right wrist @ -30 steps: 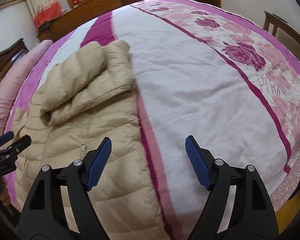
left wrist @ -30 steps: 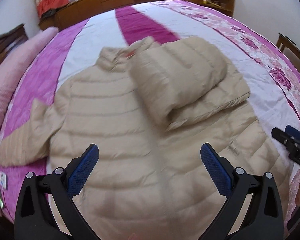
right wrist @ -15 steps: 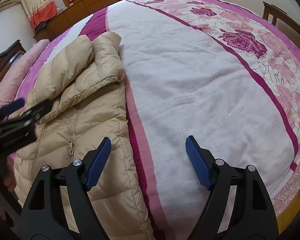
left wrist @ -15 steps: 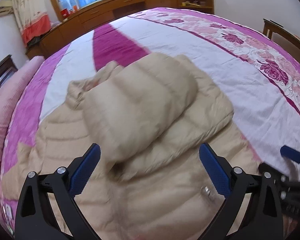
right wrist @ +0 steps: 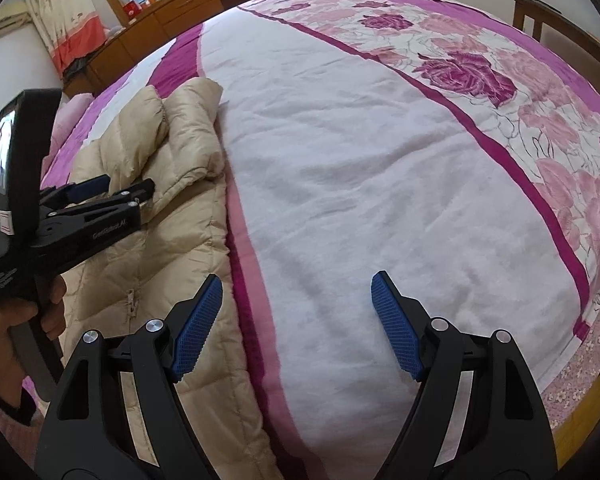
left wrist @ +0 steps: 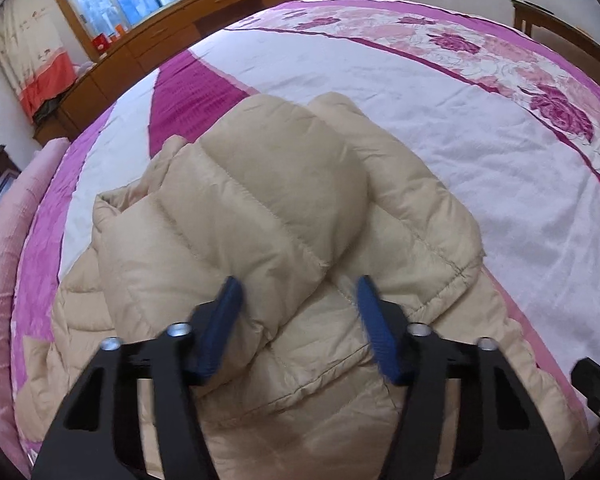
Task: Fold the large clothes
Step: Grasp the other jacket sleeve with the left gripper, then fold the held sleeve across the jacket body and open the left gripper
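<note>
A beige puffer jacket (left wrist: 380, 392) lies on the bed, with one sleeve (left wrist: 260, 216) folded across its chest. My left gripper (left wrist: 300, 320) hovers low over the sleeve's cuff end. Its jaws are closing, with puffed cuff fabric between the blue pads but not pinched. From the right wrist view the left gripper (right wrist: 120, 188) reaches in from the left over the jacket (right wrist: 168, 240). My right gripper (right wrist: 296, 320) stands open over the white quilt, just right of the jacket's zipper edge, with nothing between its fingers.
The bed's quilt (right wrist: 360, 160) is white with magenta bands and rose print, and spreads wide to the right. A pink pillow (left wrist: 0, 280) lies at the left. Wooden cabinets (left wrist: 204, 12) line the far wall, and a wooden chair (left wrist: 560, 28) stands at the right. A hand (right wrist: 28, 312) holds the left gripper.
My left gripper has travelled right and down over the jacket to the folded sleeve's cuff, and its jaws have narrowed a lot. The right gripper stays open and has shifted only slightly.
</note>
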